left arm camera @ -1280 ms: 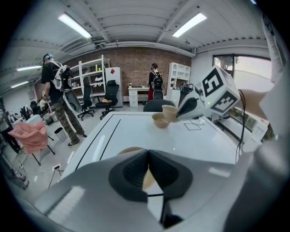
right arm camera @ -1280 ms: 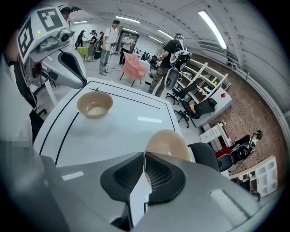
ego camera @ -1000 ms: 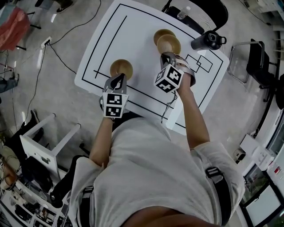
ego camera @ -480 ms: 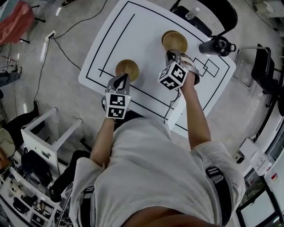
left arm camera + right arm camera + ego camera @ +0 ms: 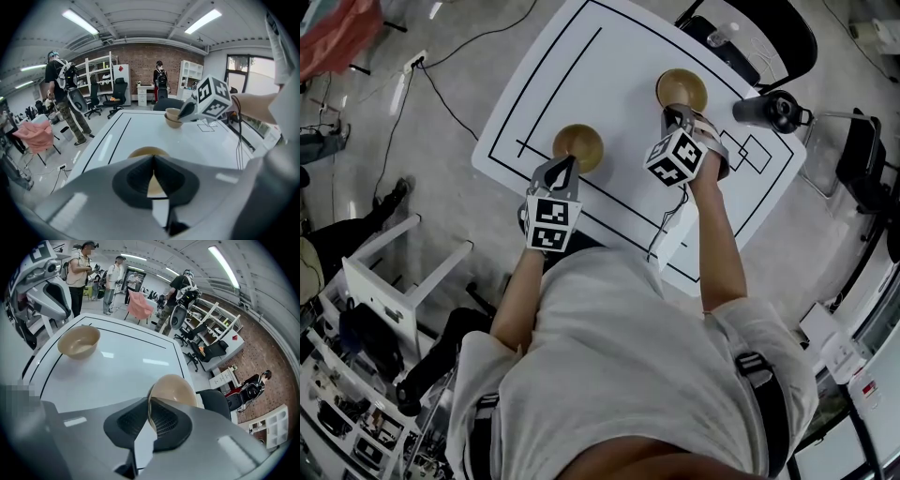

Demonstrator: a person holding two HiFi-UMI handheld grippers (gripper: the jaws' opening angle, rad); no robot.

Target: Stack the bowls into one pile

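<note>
Stack [image 5: 682, 89]: two bowls nested at the table's [image 5: 581, 66] 1 o'clock; your right gripper [image 5: 676, 113] clamps the top bowl's [image 5: 174, 389] rim
Third bowl [image 5: 577, 147]: alone at 9 o'clock, yet to be added
Left gripper [image 5: 563, 165]: your jaws together, empty, beside its near edge

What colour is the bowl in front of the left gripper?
Light tan-brown, plain, no pattern; the bowl shows best in the right gripper view.

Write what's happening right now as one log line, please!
left gripper: shut, empty, near single bowl | right gripper: shut on top bowl rim | top bowl: in lower bowl
</note>
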